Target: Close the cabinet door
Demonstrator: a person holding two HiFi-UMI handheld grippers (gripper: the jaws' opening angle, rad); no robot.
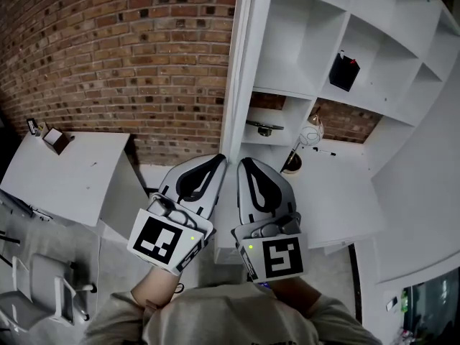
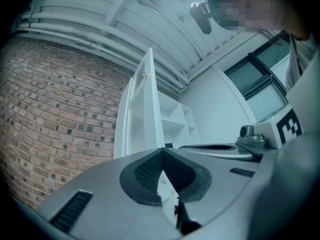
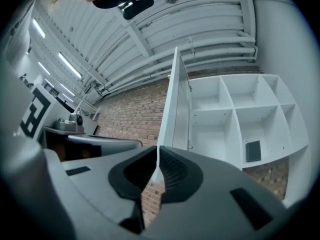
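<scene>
The white cabinet door point(image 1: 243, 56) stands open, edge-on toward me, in front of the brick wall. It rises tall in the left gripper view point(image 2: 145, 114) and in the right gripper view point(image 3: 176, 109). My left gripper point(image 1: 221, 158) and right gripper point(image 1: 243, 162) are side by side just below the door's lower edge, pointing at it. The left gripper point(image 2: 162, 152) has its tips together with nothing between them. The right gripper point(image 3: 157, 157) is also shut and empty. Neither gripper visibly touches the door.
To the right of the door are open white cabinet shelves point(image 1: 338, 20) with a black object point(image 1: 344, 71) in one cubby. A glass item point(image 1: 311, 130) and a cup point(image 1: 291, 164) sit on the counter below. A white table point(image 1: 65, 178) is at left.
</scene>
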